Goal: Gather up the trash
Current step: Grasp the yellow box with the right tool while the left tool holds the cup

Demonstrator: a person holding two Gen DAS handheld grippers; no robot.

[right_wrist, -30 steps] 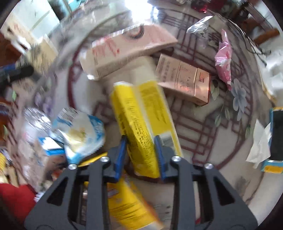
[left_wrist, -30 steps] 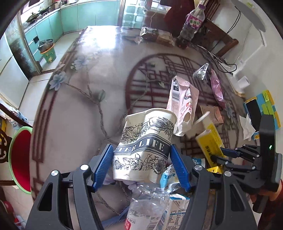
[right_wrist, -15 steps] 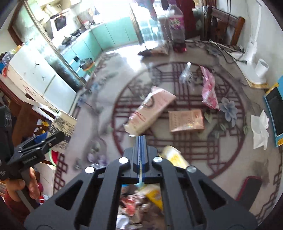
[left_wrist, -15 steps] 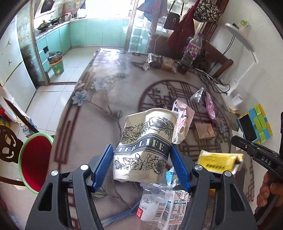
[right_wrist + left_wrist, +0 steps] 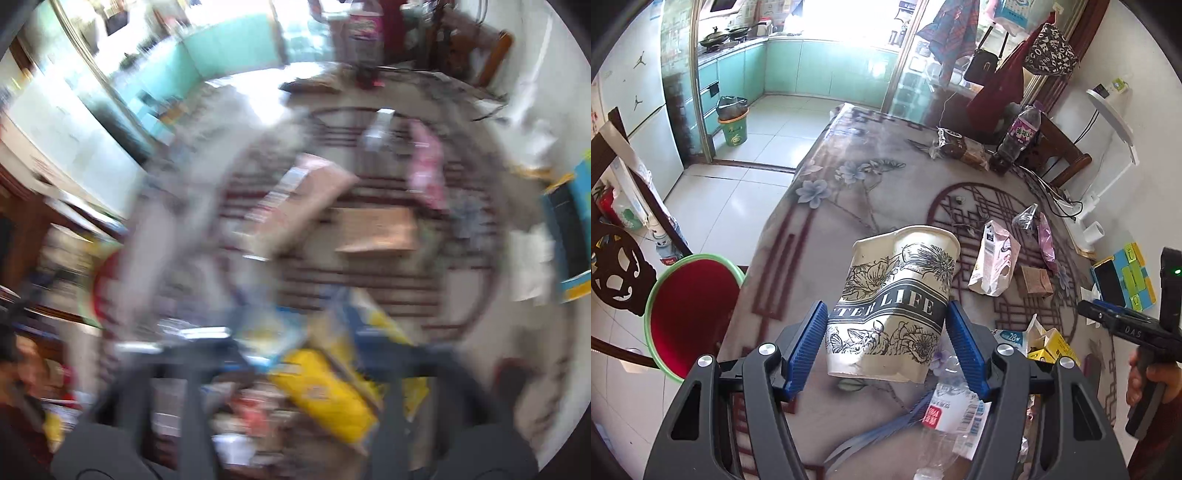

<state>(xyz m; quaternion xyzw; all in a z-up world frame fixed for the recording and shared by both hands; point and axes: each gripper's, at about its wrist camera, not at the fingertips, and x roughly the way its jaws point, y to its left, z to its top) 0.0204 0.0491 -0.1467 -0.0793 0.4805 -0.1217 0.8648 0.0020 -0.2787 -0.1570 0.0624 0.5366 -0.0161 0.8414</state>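
Observation:
My left gripper [image 5: 886, 347] is shut on a crushed paper cup [image 5: 897, 299] with black flower print, held high above the patterned table [image 5: 871, 192]. A red bin with a green rim [image 5: 690, 314] stands on the floor to the left, below the cup. My right gripper [image 5: 1108, 314] shows at the right edge of the left wrist view, its fingers looking closed. The right wrist view is heavily blurred; the gripper [image 5: 306, 354] there looks spread, with a yellow carton [image 5: 325, 391] lying under it. A pink carton [image 5: 993, 266], a brown box [image 5: 1034, 280] and a pink wrapper [image 5: 1045, 243] lie on the table.
A pile of trash with a clear plastic bottle [image 5: 945, 417] lies at the table's near edge. A purple drink bottle [image 5: 1019, 136] and a bread bag [image 5: 960, 147] stand at the far end. A phone [image 5: 1112, 280] lies at the right. A dark chair [image 5: 613, 273] stands at left.
My left gripper has lifted the cup higher and drawn back, bringing the red bin more into view. My right gripper let the yellow carton go and is moving fast, blurring its view.

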